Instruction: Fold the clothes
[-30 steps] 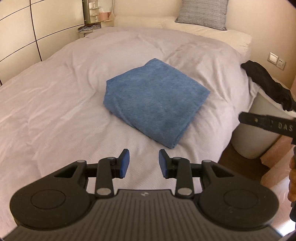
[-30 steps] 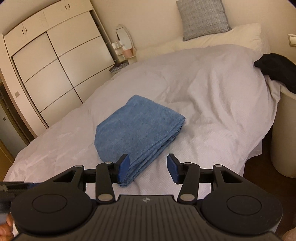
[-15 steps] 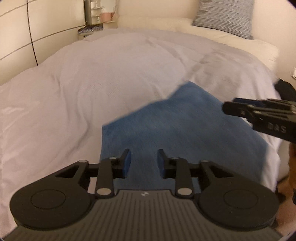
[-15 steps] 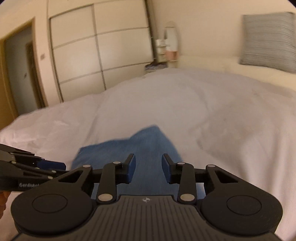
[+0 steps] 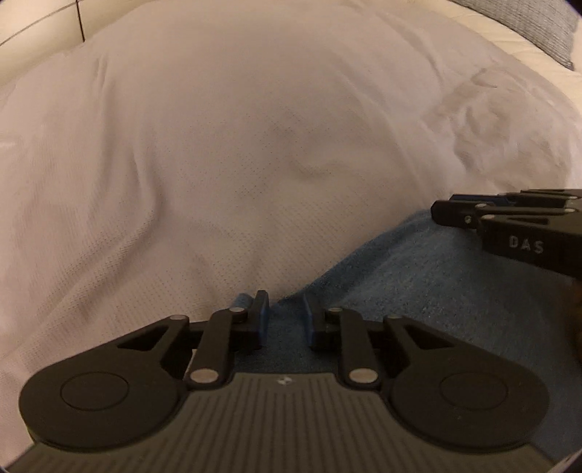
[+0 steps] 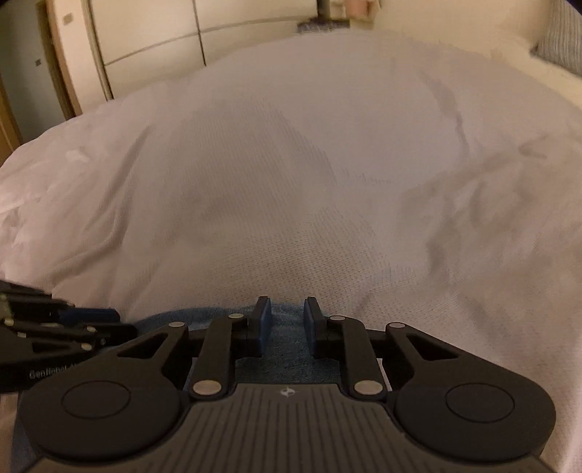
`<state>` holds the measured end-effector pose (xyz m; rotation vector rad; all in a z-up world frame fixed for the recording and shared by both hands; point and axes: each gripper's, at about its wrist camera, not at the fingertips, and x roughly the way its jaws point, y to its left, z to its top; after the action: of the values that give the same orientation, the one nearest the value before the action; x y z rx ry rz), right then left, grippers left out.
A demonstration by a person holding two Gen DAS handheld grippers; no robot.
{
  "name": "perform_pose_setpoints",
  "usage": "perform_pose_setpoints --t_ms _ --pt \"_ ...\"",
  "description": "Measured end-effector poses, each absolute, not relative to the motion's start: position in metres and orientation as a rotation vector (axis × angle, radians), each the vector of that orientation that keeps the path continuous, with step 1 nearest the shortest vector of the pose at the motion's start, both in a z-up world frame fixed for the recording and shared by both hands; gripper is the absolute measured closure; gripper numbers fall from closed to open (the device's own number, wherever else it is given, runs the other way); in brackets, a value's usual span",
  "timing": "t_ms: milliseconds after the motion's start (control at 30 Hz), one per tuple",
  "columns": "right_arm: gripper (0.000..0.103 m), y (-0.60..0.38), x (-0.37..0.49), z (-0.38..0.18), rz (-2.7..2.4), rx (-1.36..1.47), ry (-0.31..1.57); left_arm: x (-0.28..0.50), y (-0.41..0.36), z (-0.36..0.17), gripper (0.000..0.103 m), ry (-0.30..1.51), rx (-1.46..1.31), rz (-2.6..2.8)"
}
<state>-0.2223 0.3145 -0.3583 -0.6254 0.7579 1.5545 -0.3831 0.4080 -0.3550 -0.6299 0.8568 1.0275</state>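
A folded blue towel (image 5: 418,269) lies on the white bed cover (image 5: 236,145). My left gripper (image 5: 285,313) is open, low over the towel's far-left corner, with the blue cloth between its pads. My right gripper (image 6: 287,314) is open too, low over the towel's far edge (image 6: 287,349), cloth showing between its pads. The right gripper also shows from the side in the left wrist view (image 5: 509,222). The left gripper shows at the left edge of the right wrist view (image 6: 62,327). Most of the towel is hidden under the grippers.
The bed cover (image 6: 309,163) stretches far ahead with soft creases. A grey pillow (image 5: 545,22) lies at the bed's head. Wardrobe doors (image 6: 182,36) stand beyond the bed's far side.
Both grippers have moved forward and down from above the bed's near side onto the towel. Their jaws have narrowed a little but stay open. The towel has not moved.
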Motion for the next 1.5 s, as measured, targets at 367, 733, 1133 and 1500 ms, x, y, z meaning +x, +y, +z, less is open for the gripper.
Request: perform_pose_setpoints --t_ms 367,733,1133,1500 --pt "0.078 0.252 -0.188 -0.280 1.435 -0.503 0.942 -0.417 0.351 -0.275 0.085 0.896 -0.781 0.957" --pt "0.079 0.206 -0.178 -0.335 1.406 -0.602 1.140 -0.408 0.318 -0.305 0.082 0.943 -0.937 1.042" --pt "0.034 0.131 -0.084 -0.357 1.260 0.003 1.716 -0.474 0.298 -0.327 0.053 0.512 -1.542 1.079" --pt "0.034 0.126 -0.113 -0.415 1.211 0.332 1.808 -0.480 0.317 -0.368 0.049 0.275 -1.640 1.064"
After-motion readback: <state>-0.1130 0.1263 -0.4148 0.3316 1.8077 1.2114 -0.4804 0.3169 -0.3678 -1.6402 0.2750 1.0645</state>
